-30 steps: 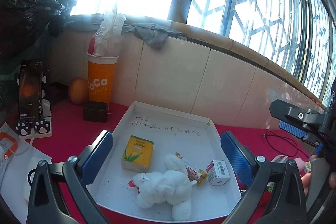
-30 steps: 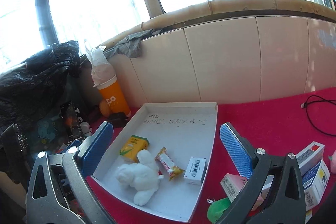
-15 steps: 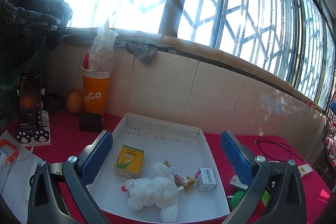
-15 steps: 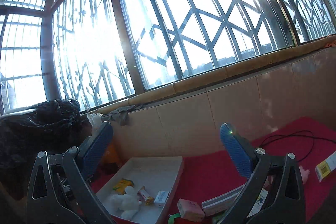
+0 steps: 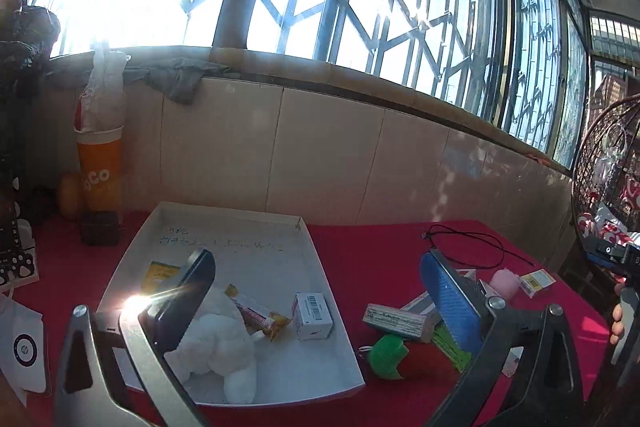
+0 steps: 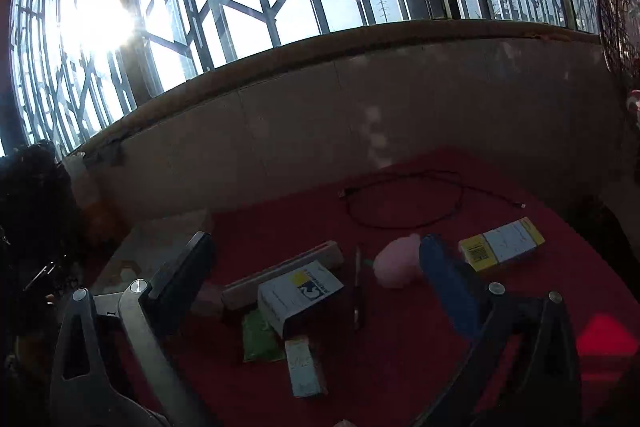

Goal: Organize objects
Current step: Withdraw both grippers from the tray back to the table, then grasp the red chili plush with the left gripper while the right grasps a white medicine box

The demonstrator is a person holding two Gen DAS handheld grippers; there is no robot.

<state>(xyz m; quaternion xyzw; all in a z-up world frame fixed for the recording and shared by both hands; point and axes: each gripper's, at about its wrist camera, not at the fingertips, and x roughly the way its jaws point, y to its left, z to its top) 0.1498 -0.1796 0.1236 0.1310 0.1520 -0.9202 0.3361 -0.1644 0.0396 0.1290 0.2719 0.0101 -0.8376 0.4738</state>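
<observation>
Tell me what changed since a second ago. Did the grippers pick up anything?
No, nothing was picked up. The left gripper pulled back and turned right, so the loose boxes beside the white tray came into its view. The right gripper swung up toward the window, then came back down over the pile right of the tray, near the pink toy. Both stayed open and empty. The plush toy and small box stayed in the tray.

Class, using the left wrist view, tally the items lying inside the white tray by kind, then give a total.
boxes: 2 (yellow box, white barcode box)
plush toy: 1
snack packet: 1
Total: 4 in the white tray
</observation>
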